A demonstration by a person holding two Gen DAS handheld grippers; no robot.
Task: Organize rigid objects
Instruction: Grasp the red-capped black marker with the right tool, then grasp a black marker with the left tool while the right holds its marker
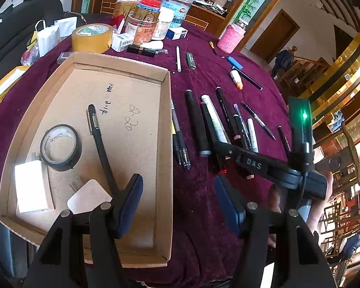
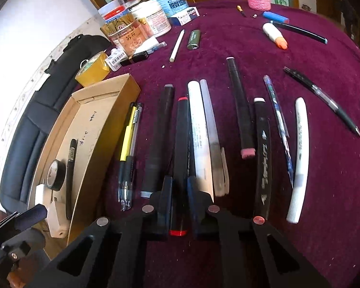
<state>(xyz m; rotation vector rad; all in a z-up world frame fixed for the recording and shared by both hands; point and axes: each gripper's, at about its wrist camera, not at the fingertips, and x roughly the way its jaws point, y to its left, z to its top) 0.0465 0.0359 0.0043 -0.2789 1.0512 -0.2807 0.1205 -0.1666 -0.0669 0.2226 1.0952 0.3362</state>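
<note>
A shallow cardboard tray (image 1: 166, 110) (image 2: 112, 110) lies on the purple cloth. In it are a black pen (image 1: 100, 141), a black tape roll (image 1: 60, 147) and a white block (image 1: 32, 187). Several pens and markers lie in a row right of the tray. My left gripper (image 1: 177, 201) is open and empty, over the tray's right wall. My right gripper (image 2: 179, 192) is shut on a black marker with red ends (image 2: 182, 158); the marker still rests in the row. The right gripper also shows in the left wrist view (image 1: 218, 148).
Jars and boxes (image 1: 153, 14), a yellow tape roll (image 1: 92, 37) and a pink knitted holder (image 1: 231, 39) stand at the back. A white pencil (image 2: 177, 45), a green lighter (image 2: 193, 39), a blue lighter (image 2: 274, 17) and a glue stick (image 2: 274, 35) lie on the cloth.
</note>
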